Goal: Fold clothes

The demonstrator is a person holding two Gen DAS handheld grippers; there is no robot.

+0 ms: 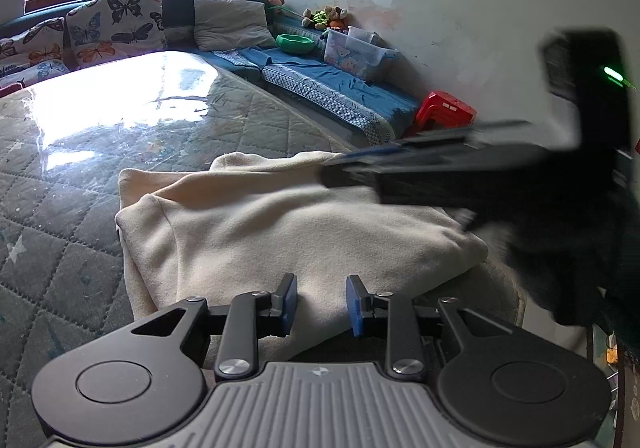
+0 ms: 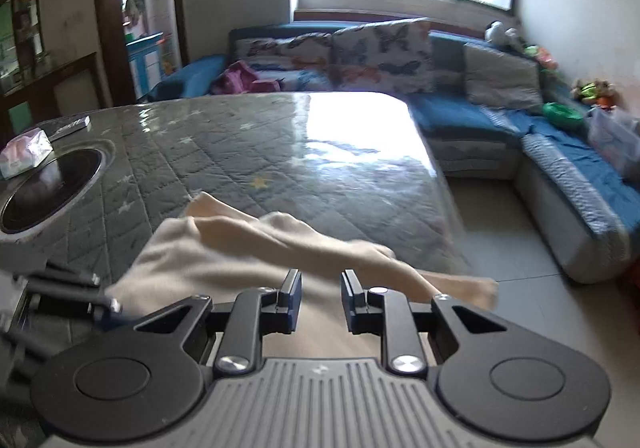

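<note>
A cream garment [image 1: 280, 224] lies folded in a thick bundle on the quilted grey table cover [image 1: 60, 207]. My left gripper [image 1: 321, 302] is open just above its near edge, holding nothing. The right gripper [image 1: 360, 163] shows blurred from the right side, over the garment's far edge; its fingers look close together there. In the right wrist view the right gripper [image 2: 320, 298] is open over the cream garment [image 2: 240, 248], with nothing between its pads. One sleeve end [image 2: 460, 288] hangs past the table's right edge. The blurred left gripper [image 2: 80, 304] shows at the lower left.
A glossy cover tops the table [image 2: 320, 135]. A black round inset [image 2: 52, 183], a tissue pack [image 2: 24, 151] and a remote [image 2: 72, 125] are at its left. A blue sofa [image 2: 560, 167] with butterfly cushions [image 1: 116, 23], a plastic box [image 1: 360, 51] and a red stool [image 1: 444, 111] stand beyond.
</note>
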